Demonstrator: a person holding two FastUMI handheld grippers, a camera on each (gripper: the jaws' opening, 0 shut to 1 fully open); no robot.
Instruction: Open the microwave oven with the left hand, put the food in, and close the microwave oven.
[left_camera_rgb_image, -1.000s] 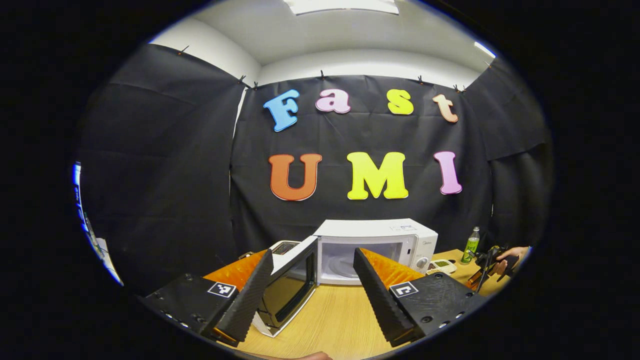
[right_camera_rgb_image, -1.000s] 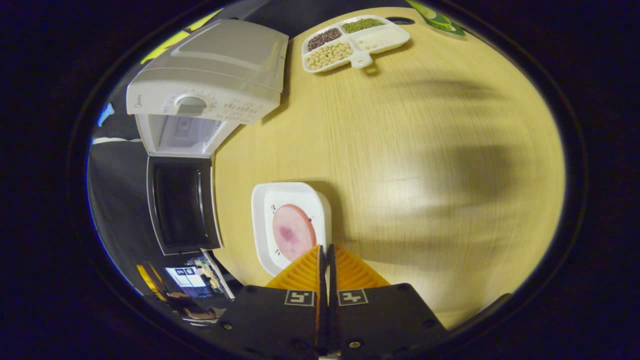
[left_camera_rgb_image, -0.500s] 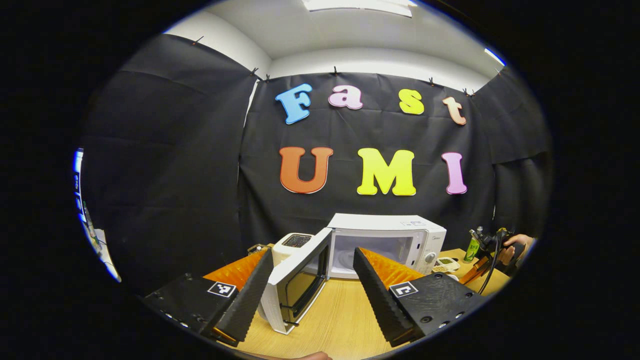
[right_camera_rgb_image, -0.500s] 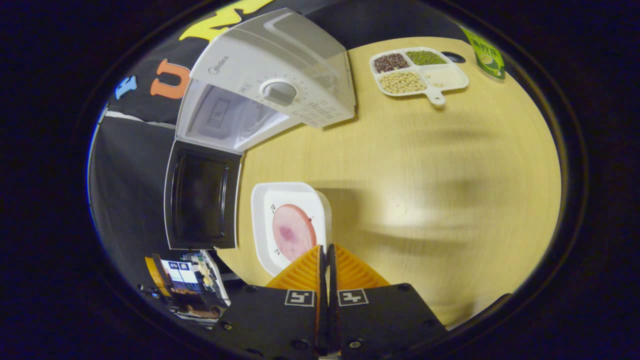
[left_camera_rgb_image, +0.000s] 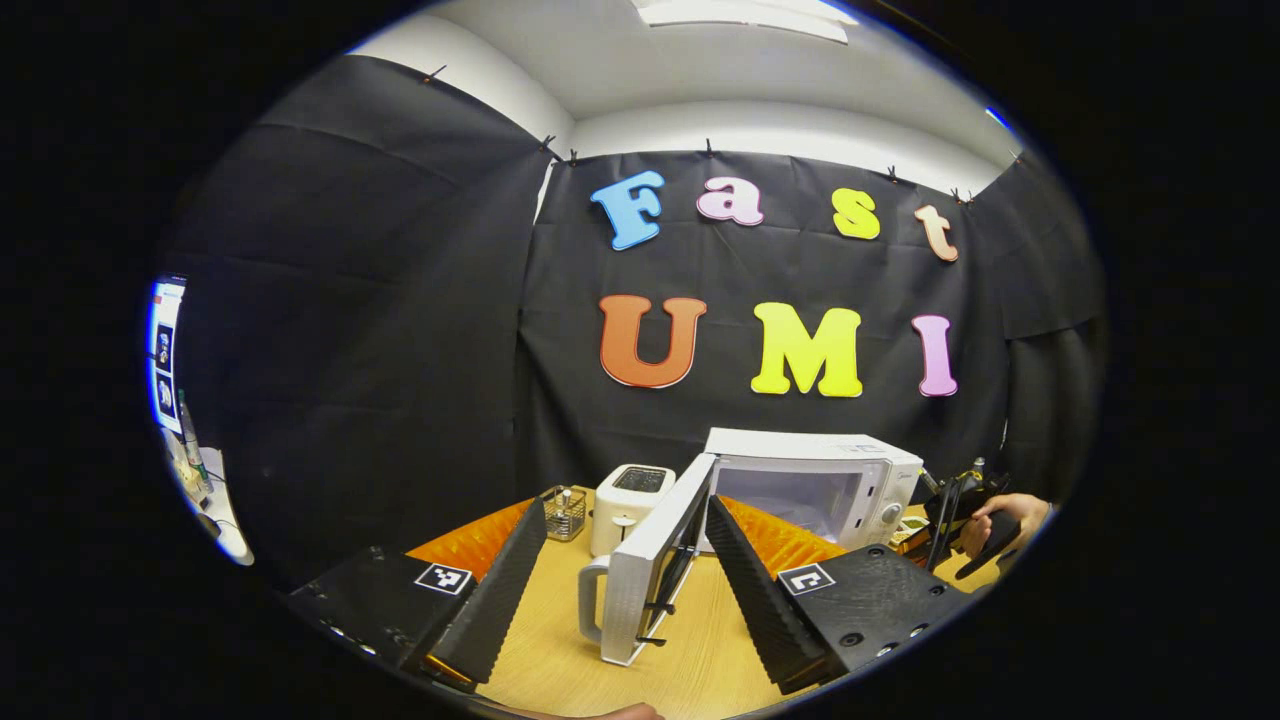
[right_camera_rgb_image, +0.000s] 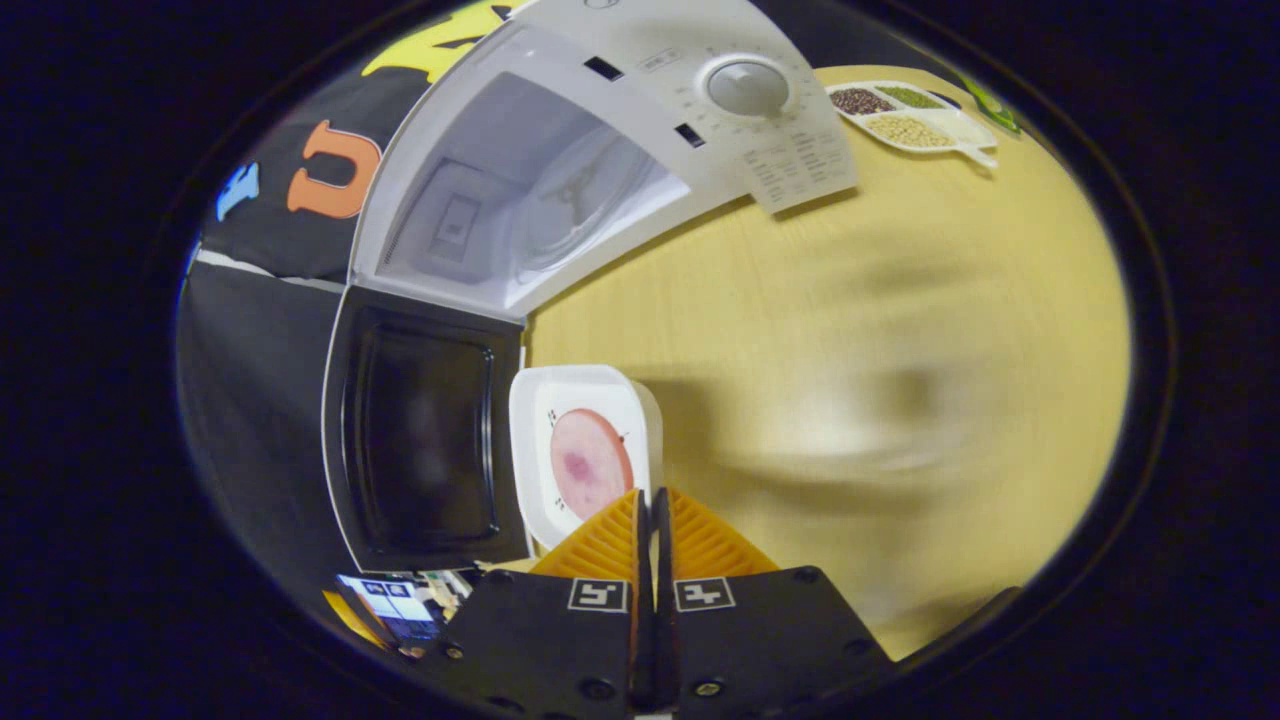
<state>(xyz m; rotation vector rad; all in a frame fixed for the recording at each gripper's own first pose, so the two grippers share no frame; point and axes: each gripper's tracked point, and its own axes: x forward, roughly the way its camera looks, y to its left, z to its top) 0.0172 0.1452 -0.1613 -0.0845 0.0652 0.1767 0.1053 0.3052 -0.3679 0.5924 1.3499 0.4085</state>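
Left gripper view: the left gripper (left_camera_rgb_image: 625, 580) has its fingers spread wide with nothing between them touching either one. The microwave (left_camera_rgb_image: 830, 480) sits on the counter (left_camera_rgb_image: 560, 650) at about 1 o'clock from the fingers, and its door (left_camera_rgb_image: 650, 565) stands swung open, edge-on to the camera, just ahead of the gap between the fingers. A toaster (left_camera_rgb_image: 630, 505) stands at 12 o'clock behind the door, with a small wire holder (left_camera_rgb_image: 566, 512) at 11 o'clock. At 3 o'clock a person's hand (left_camera_rgb_image: 995, 520) holds the other gripper near the microwave's front.

Right gripper view: the right gripper (right_camera_rgb_image: 652, 525) has its fingers pressed together on the near rim of a white plate (right_camera_rgb_image: 585, 450), and a round pink slice of food (right_camera_rgb_image: 590, 465) lies on the plate. The plate hangs above the counter, just beside the open door (right_camera_rgb_image: 425, 430) at 9 o'clock. The open cavity of the microwave (right_camera_rgb_image: 520, 210) lies at 11 o'clock from the fingers, its glass turntable visible inside. A divided tray of beans (right_camera_rgb_image: 915, 115) sits at 1 o'clock, well apart.

Judging from this, the right hand is the nearer one to the cavity, and the plate's long side points toward 12 o'clock, so the coming move calls for a swing toward 11 o'clock, past the door's inner face, to slide the plate in.
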